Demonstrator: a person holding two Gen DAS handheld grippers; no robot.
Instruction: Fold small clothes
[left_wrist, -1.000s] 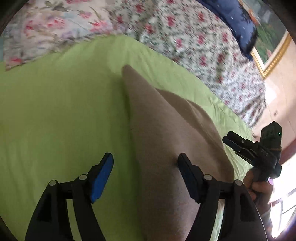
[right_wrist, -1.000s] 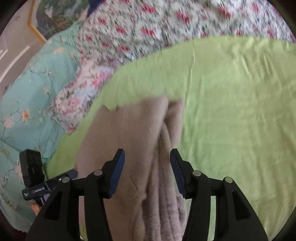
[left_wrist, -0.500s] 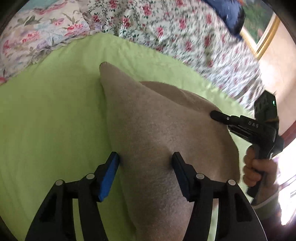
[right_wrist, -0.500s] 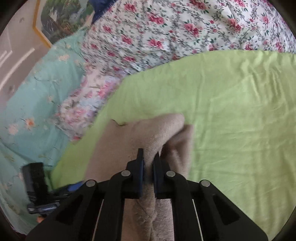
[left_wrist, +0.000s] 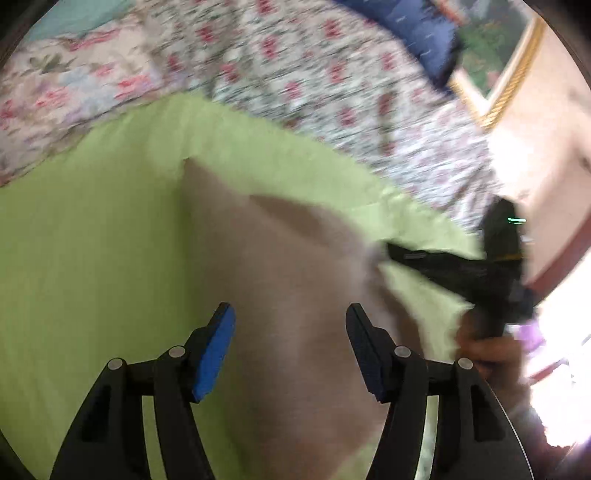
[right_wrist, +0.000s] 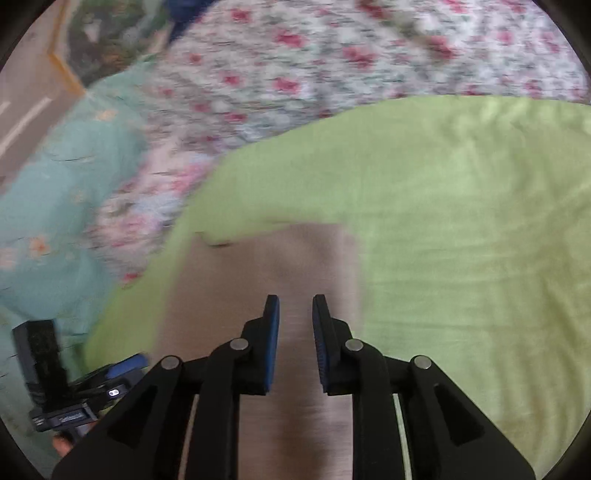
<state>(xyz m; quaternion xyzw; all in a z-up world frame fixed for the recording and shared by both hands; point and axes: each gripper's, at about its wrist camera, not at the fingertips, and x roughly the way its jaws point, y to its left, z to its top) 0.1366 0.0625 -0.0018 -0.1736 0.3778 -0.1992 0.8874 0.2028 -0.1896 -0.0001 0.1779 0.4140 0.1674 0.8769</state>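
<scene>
A beige fleece garment (left_wrist: 280, 266) lies on the green sheet (left_wrist: 85, 236). My left gripper (left_wrist: 290, 325) is open, its blue pads either side of the cloth near its close end. In the right wrist view the garment (right_wrist: 258, 266) lies flat and folded over. My right gripper (right_wrist: 295, 314) hovers over it with the jaws parted by a narrow gap and nothing clamped between them. The right gripper also shows in the left wrist view (left_wrist: 402, 254), at the garment's right edge. Both views are motion-blurred.
A floral quilt (left_wrist: 314, 66) lies beyond the sheet, with a dark blue pillow (left_wrist: 413, 26) and a framed picture (left_wrist: 498, 66) behind. A teal floral cover (right_wrist: 48, 206) lies to the left in the right wrist view, where the left gripper (right_wrist: 122, 369) also shows.
My right gripper, shut on a raised fold half a second ago, has opened slightly and the fold now lies flat. My left gripper has stayed open.
</scene>
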